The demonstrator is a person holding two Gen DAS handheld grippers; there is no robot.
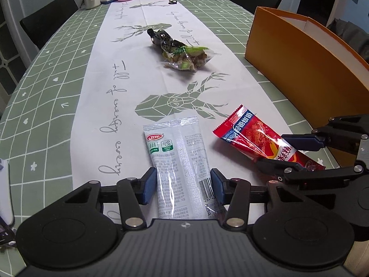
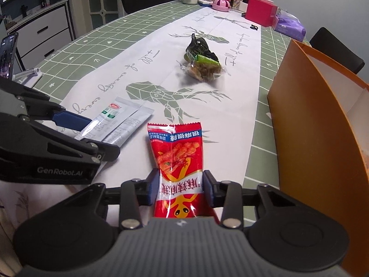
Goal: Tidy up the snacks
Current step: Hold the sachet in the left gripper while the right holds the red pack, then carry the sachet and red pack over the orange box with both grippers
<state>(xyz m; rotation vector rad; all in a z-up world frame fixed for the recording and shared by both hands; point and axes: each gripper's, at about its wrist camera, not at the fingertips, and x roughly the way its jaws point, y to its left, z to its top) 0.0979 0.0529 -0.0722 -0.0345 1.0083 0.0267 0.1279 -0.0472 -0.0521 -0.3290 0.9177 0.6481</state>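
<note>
With the left hand-held gripper (image 1: 182, 185) clenched on the grey snack packet (image 1: 177, 161) and the right hand-held gripper (image 2: 181, 188) pinching the red snack packet (image 2: 177, 159), both low over the counter (image 1: 57, 97), slick film could slip during transfer to the orange box (image 2: 318, 124).

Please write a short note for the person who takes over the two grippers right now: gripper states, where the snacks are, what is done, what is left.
Left gripper: closed on the white packet, which lies on the table runner.
Right gripper: closed on the red packet, also on the runner.
Further down the runner: a small pile of snacks, untouched.
Orange box: at the right; its inside is mostly hidden.
Done: both packets gripped.
Left: probably move both into the box, then the pile.
</note>
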